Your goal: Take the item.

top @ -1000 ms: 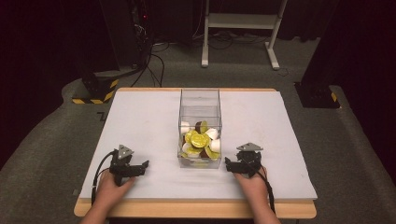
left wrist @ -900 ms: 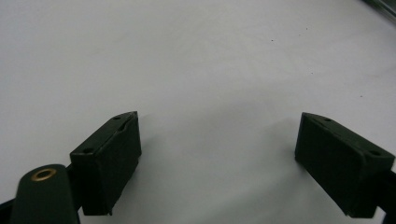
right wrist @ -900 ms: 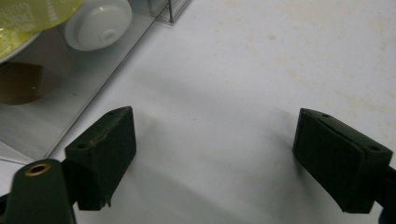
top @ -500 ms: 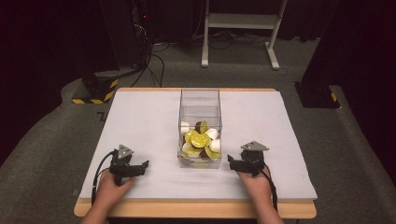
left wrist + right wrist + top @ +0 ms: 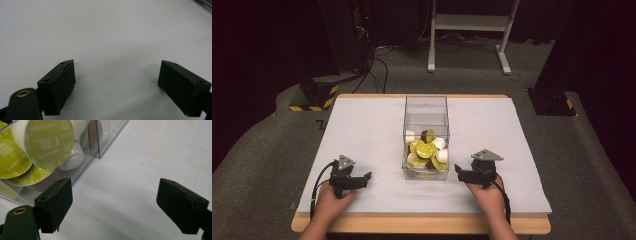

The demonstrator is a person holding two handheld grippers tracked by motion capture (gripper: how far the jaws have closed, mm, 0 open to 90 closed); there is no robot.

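Dark floor rings the white desk, where a clear box of pods sits mid-desk between the left tongs and right tongs, both gaping empty, the right having just reopened; better to reach over the rim.

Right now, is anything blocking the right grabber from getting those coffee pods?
Yes. The pods sit inside a clear box, and its see-through wall stands between them and the right gripper, whose open jaws are down beside it on the table. The box looks open only at the top.
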